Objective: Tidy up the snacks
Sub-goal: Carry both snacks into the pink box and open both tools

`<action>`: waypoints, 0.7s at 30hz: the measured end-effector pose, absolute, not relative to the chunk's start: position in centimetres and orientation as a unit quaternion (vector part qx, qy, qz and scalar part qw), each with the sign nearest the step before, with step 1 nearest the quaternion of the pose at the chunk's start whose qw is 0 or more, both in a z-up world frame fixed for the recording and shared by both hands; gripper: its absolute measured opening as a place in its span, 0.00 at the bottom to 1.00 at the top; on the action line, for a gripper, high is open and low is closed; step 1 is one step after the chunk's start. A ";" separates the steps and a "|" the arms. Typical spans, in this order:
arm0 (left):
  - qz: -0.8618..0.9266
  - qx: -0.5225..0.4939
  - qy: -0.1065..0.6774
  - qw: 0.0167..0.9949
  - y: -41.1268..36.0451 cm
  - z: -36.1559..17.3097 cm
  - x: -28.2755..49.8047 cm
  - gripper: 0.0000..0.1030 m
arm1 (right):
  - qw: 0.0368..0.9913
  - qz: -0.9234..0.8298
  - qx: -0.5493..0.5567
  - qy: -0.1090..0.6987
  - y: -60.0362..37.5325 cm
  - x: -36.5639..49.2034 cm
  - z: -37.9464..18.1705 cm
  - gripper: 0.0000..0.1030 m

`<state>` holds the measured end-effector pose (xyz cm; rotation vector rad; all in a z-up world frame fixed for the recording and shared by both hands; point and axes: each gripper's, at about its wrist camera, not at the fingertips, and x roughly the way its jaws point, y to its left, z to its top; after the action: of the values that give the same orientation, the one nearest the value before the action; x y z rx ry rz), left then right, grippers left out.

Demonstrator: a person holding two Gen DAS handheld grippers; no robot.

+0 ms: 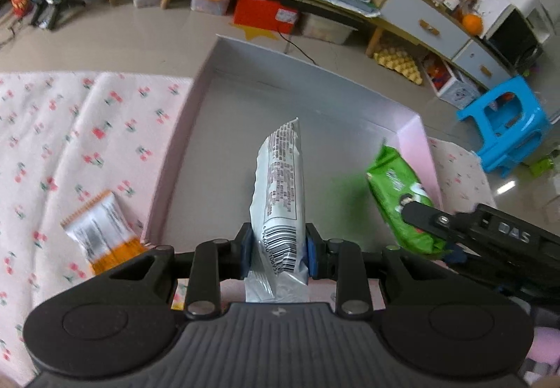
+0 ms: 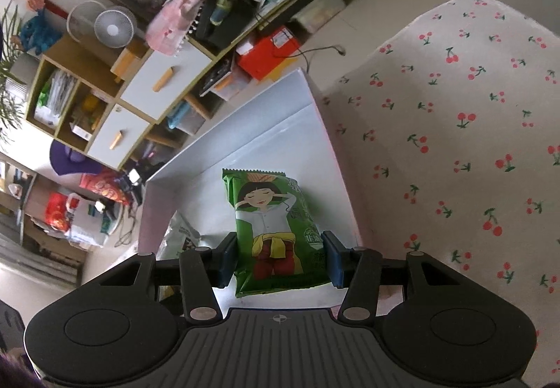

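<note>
I see the cherry-print cloth [image 1: 70,143] over the counter, and on it the shallow white box [image 1: 315,83], its near wall cut off behind my left tool [image 1: 278,248] in the left wrist view. In the right wrist view the box's left side is partly hidden, and a pale crumpled packet there is too obscured to identify. My right tool [image 2: 280,256] has its pads closed partway on the sides of the green snack packet [image 2: 276,230], which hangs over the box floor near its right wall; it shows a cartoon figure in a white top and its lower end bulges past the pads. My left tool is nearly shut, pinching the white snack packet [image 1: 280,185] edge-on, barcode toward me, over the middle of the box. A small orange-and-white packet [image 1: 101,230] lies on the cloth just left of the box, partly hidden by the left tool.
</note>
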<state>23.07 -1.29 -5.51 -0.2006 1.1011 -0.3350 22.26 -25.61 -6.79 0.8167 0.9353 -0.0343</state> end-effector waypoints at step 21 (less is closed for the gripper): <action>-0.150 -0.003 0.427 0.892 -4.5 -6.2 23.3 0.26 | 0.830 -0.030 0.372 0.415 -26.3 22.4 -6.9 0.48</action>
<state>23.32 -4.48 -6.25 -0.0063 0.8860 -0.3120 22.42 -26.32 -6.86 0.7898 0.8797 -0.0636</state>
